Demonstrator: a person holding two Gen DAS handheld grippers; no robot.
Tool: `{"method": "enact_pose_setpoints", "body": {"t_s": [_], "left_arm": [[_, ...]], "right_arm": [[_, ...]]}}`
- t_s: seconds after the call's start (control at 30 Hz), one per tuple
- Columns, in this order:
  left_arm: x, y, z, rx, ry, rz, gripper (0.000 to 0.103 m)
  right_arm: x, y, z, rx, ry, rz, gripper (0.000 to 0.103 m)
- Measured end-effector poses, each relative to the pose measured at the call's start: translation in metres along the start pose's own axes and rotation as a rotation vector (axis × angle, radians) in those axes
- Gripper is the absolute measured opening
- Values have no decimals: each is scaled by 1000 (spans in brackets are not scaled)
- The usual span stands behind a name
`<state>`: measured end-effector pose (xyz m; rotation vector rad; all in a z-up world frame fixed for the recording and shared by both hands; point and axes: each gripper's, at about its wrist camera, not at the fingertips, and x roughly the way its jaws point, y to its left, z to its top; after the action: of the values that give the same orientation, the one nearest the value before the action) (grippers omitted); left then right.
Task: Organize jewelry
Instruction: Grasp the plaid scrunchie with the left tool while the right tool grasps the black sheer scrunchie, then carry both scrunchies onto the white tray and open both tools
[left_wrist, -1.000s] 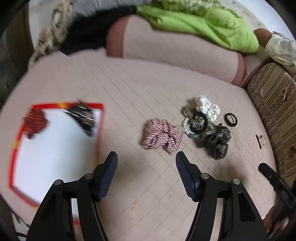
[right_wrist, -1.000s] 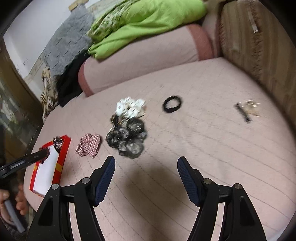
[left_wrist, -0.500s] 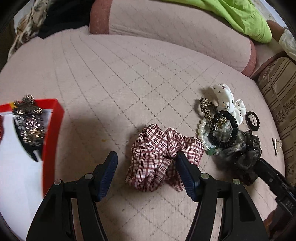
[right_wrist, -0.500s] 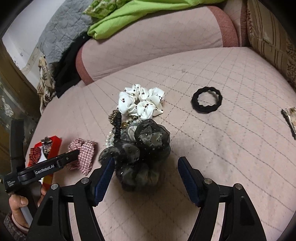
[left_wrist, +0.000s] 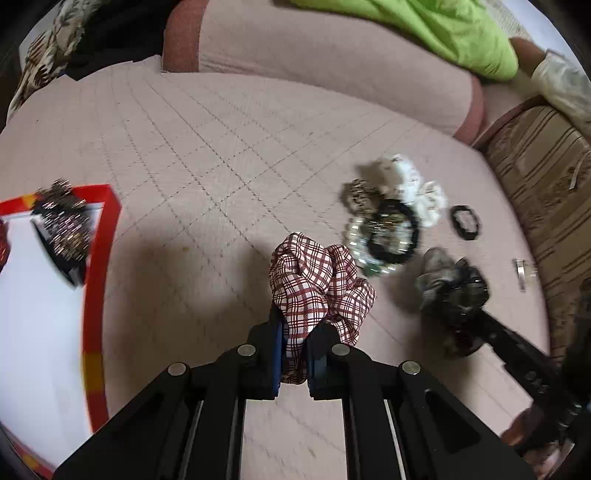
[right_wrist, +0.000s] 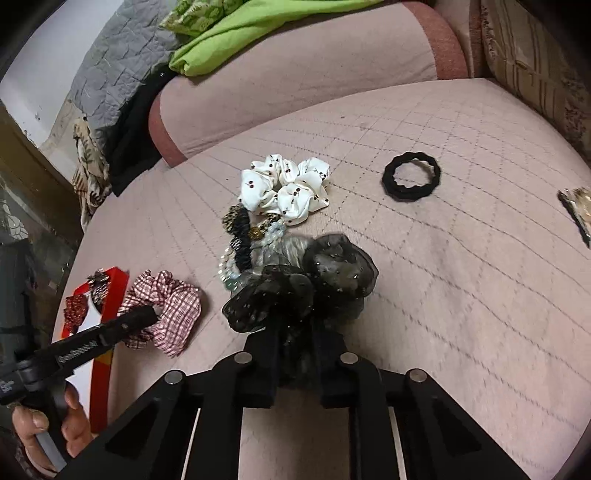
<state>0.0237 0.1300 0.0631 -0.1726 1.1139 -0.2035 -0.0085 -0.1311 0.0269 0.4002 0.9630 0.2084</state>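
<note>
My left gripper (left_wrist: 295, 347) is shut on the red plaid scrunchie (left_wrist: 317, 284), which also shows in the right wrist view (right_wrist: 170, 302). My right gripper (right_wrist: 295, 354) is shut on the black sheer scrunchie (right_wrist: 303, 288), seen in the left wrist view (left_wrist: 450, 291) too. A red-rimmed white tray (left_wrist: 99, 266) at the left holds a dark beaded clip (left_wrist: 62, 229) and a red piece. A white cherry scrunchie (right_wrist: 284, 188), a black hair tie with beads (left_wrist: 391, 236), a black ring tie (right_wrist: 412, 175) and a metal clip (right_wrist: 578, 210) lie on the pink quilt.
A pink bolster (right_wrist: 295, 81) with a green blanket (left_wrist: 424, 29) runs along the back. A brown striped cushion (left_wrist: 546, 192) borders the right side. Dark clothes (right_wrist: 133, 122) and a grey quilt lie at the back left.
Both grippers moved forward and closed: the left on the plaid scrunchie, the right on the black sheer scrunchie. Both were open before.
</note>
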Motion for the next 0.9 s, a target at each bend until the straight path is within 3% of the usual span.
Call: {"method": "enact_pose_setpoints", "body": {"t_s": [0.2,0.4,0.6,0.9], "left_arm": [[-62,10,-23,-3,-86,-8,9],[-115,57,-53,-44,-173,108,10],[-144,149,-83,-208,-181,259,10],[-143,258,-111,-385,-125,339,10]], "right_arm": [[-43,21,-18,-36,-37,19,15],[-79,73,-29,-141,-55,82,15],[-78,145,-48,-273,-10,153,15],[-26,259,-96,-492,123,210,15]]}}
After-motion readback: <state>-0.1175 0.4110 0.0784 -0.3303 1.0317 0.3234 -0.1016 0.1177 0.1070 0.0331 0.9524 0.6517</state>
